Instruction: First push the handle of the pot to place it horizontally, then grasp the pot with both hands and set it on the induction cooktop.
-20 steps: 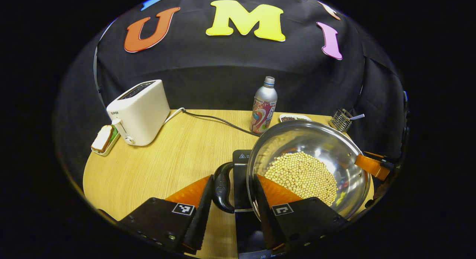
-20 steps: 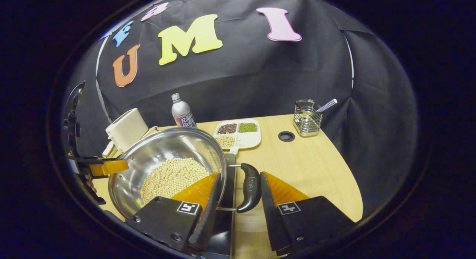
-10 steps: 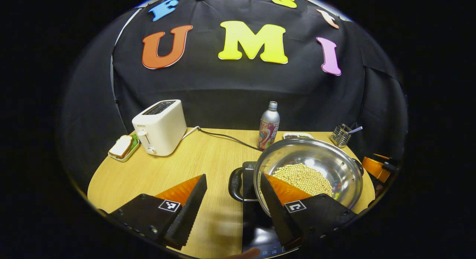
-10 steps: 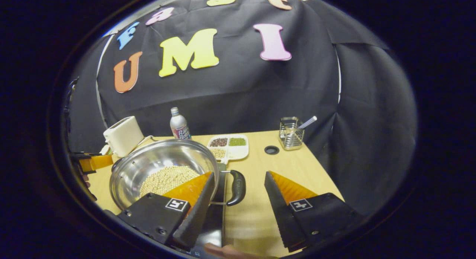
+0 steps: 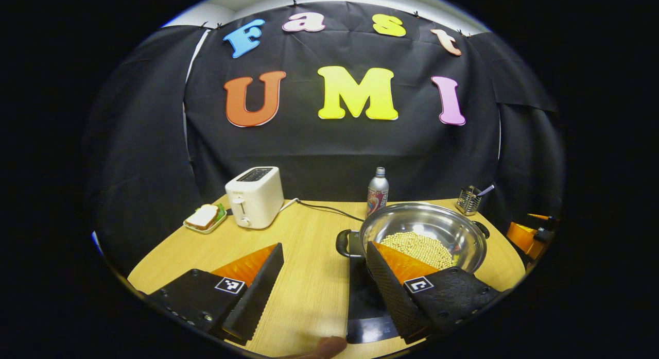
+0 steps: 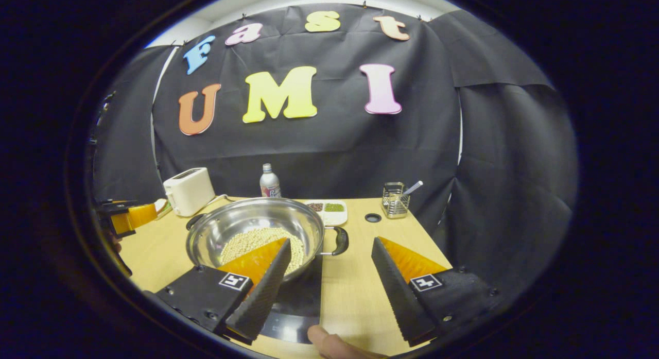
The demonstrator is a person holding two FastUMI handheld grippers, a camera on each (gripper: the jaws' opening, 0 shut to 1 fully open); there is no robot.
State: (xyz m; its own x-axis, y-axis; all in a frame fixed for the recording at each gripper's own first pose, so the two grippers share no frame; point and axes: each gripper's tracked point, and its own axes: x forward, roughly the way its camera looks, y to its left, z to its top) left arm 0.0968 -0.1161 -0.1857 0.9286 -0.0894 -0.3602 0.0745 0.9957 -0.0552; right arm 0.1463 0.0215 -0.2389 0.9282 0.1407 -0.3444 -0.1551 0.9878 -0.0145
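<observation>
Pot [image 5: 425, 235] on cooktop [image 5: 363, 302], claws apart.

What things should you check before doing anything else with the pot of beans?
1. Pot on the induction cooktop: ok, it sits on the dark plate.
2. Pot handles horizontal: ok, one sticks out to each side.
3. Left gripper let go: ok, open, its fingers off the handle.
4. Right gripper let go: ok, open, its fingers off the handle.
5. Beans inside: ok, none seen spilled on the table.
6. Pot centred on the cooktop: cannot tell, the fingers hide part of it.
</observation>
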